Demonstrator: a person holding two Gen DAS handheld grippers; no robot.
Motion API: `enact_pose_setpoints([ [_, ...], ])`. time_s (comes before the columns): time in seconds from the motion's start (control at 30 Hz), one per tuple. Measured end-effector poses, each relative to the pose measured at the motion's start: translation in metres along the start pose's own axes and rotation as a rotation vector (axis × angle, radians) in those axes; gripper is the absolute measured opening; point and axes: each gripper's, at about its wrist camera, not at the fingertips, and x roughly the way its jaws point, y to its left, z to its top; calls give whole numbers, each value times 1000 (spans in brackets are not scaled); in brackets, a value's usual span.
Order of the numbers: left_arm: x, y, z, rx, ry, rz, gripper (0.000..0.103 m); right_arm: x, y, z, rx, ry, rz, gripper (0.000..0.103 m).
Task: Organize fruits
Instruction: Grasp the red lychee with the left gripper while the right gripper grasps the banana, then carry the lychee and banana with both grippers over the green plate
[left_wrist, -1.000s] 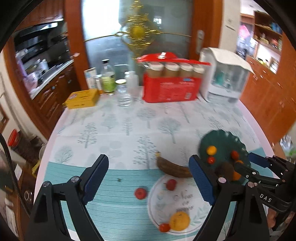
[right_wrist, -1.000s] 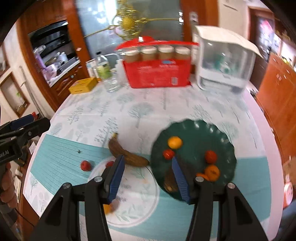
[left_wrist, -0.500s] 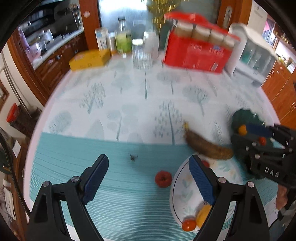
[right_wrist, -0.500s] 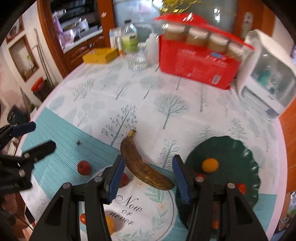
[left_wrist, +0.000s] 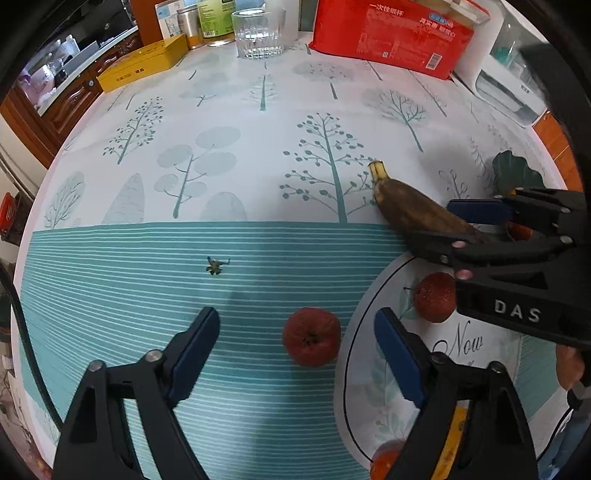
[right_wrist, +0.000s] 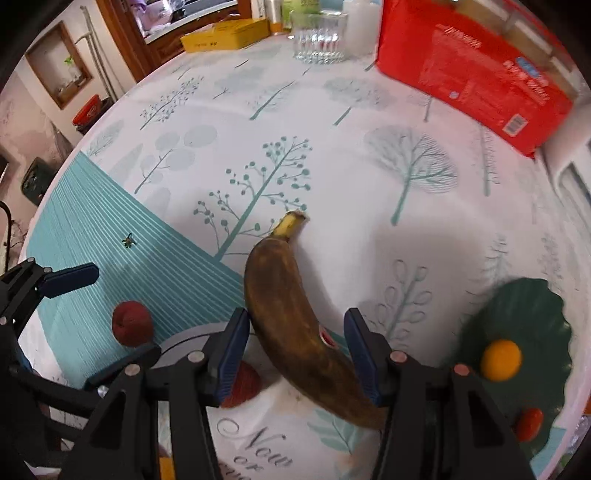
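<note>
A: What's the surface like, starting from the left?

B: A round table under a cloth (left_wrist: 258, 122) printed with pale trees on white and a teal striped band nearer the cameras. At the far left edge lies a yellow box (left_wrist: 142, 62), then a drinking glass (left_wrist: 258, 35), then a red carton (left_wrist: 391, 35), and a white appliance (left_wrist: 506, 88) at the right. Wooden cabinets (left_wrist: 48, 107) stand beyond the table's left side.

A: And the fruit?

B: A small red fruit (left_wrist: 311, 341) sits on the teal stripes, between the fingers of the left gripper (left_wrist: 297, 345). Those jaws are closing but no pad touches it. To its right is a white mat (left_wrist: 384, 402) with script lettering, carrying another red fruit (left_wrist: 434, 302). A browned banana (right_wrist: 299, 332) lies across the mat's far edge.

A: What does the right camera add?

B: The right gripper (right_wrist: 295, 347) straddles the banana, jaws apart, a gap at each pad. It also shows the dark green plate (right_wrist: 524, 317) at the far right holding an orange fruit (right_wrist: 501, 360) and a small red one (right_wrist: 529, 424); the left camera catches only the plate's rim.

A: And the left camera alone?

B: A hand (left_wrist: 569, 365) on the right gripper's handle.
</note>
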Motion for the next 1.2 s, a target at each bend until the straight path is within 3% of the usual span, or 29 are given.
enact_pose_setpoints([
  [0.13, 8, 0, -2, -10, 26, -29, 57, 6, 5, 1, -50, -20, -4, 52],
  [0.2, 8, -3, -3, -7, 8, -18, 48, 7, 10, 2, -78, -35, -5, 44],
  [0.27, 7, -5, -3, 0, -9, -6, 31, 7, 12, 1, -94, -47, -14, 43],
  [0.57, 3, 0, -4, -29, -18, -26, 30, -8, 4, -2, -19, -136, -37, 35],
  [0.97, -26, -6, -2, -24, -59, -53, 30, -63, -32, -19, 238, -265, 83, 33],
  [1.2, -52, -13, -1, -24, -74, -91, 30, -105, -40, -41, 325, -330, 123, 33],
])
